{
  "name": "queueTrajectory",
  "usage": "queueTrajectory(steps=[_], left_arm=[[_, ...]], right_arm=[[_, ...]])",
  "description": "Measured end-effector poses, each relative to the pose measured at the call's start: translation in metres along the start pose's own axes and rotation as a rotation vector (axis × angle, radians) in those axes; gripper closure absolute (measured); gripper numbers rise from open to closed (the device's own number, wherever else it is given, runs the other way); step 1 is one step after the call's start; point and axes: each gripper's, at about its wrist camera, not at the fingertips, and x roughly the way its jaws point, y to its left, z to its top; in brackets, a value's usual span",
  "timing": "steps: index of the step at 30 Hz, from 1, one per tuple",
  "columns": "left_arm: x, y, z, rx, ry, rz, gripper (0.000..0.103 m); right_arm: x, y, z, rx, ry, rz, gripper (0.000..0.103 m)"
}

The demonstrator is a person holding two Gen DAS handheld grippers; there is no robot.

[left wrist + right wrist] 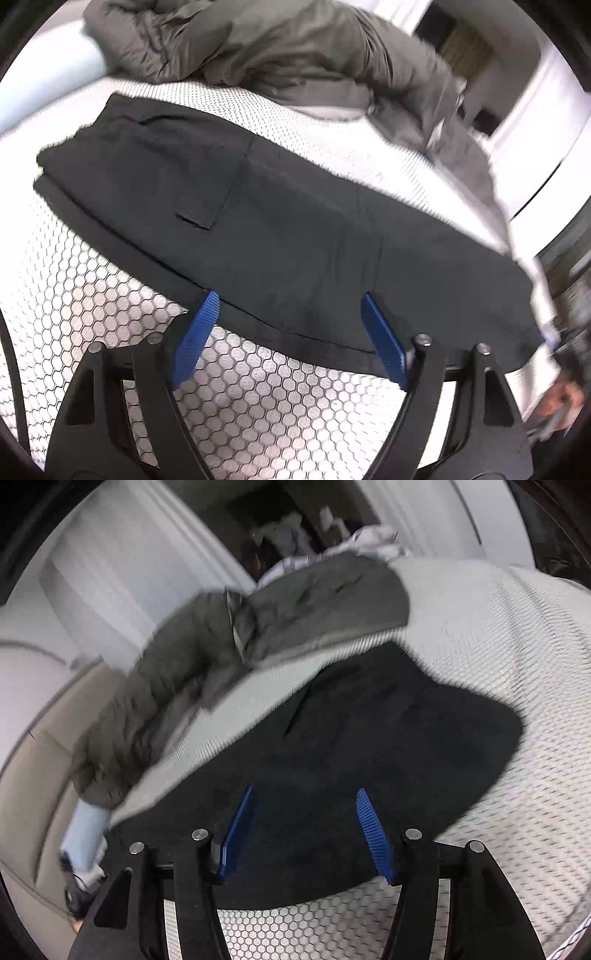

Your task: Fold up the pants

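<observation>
Blk pants [280, 221], hex-print sheet [92, 295]

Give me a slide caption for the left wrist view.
Open left gripper above folded black fabric pants on white honeycomb-patterned mattress, grey blanket behind.

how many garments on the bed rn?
2. Flat black folded pants lie in the middle of the white honeycomb-patterned bed cover, nearest the camera; the crumpled grey puffy jacket sits beyond them at the far edge. More may be outside the views.
</observation>
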Motion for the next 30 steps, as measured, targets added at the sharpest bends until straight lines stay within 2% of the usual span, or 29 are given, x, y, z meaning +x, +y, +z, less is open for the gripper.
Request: queueTrajectory(steps=[2,5,8,13,16,23,29,30], left_arm=[[-0.002,0.013,0.002,-0.038,0.008,-0.043,0.035],[0.006,0.029,0.004,-0.118,0.050,-0.106,0.048],[0.012,0.033,0.005,-0.140,0.076,-0.125,0.049],[0.033,0.034,0.007,-0.156,0.115,-0.080,0.049],[0.039,0.031,0.011,-0.164,0.112,-0.066,0.049],[0.033,0.032,0.009,-0.208,0.137,-0.076,0.049],[0.045,0.039,0.016,-0.285,0.120,-0.096,0.049],[0.047,0.040,0.018,-0.298,0.103,-0.095,0.052]], right_arm=[[0.015,0.008,0.002,0.010,0.023,0.003,0.044],[0.016,0.010,0.000,0.013,0.017,0.007,0.044],[0.024,0.012,-0.002,0.016,0.007,0.013,0.044],[0.039,0.012,0.002,0.026,0.015,0.009,0.044],[0.039,0.010,0.002,0.032,0.015,0.013,0.044],[0.036,0.002,0.000,0.040,0.009,-0.004,0.044],[0.040,0.001,0.002,0.049,0.007,-0.008,0.044],[0.040,0.002,0.002,0.045,0.009,-0.005,0.044]])
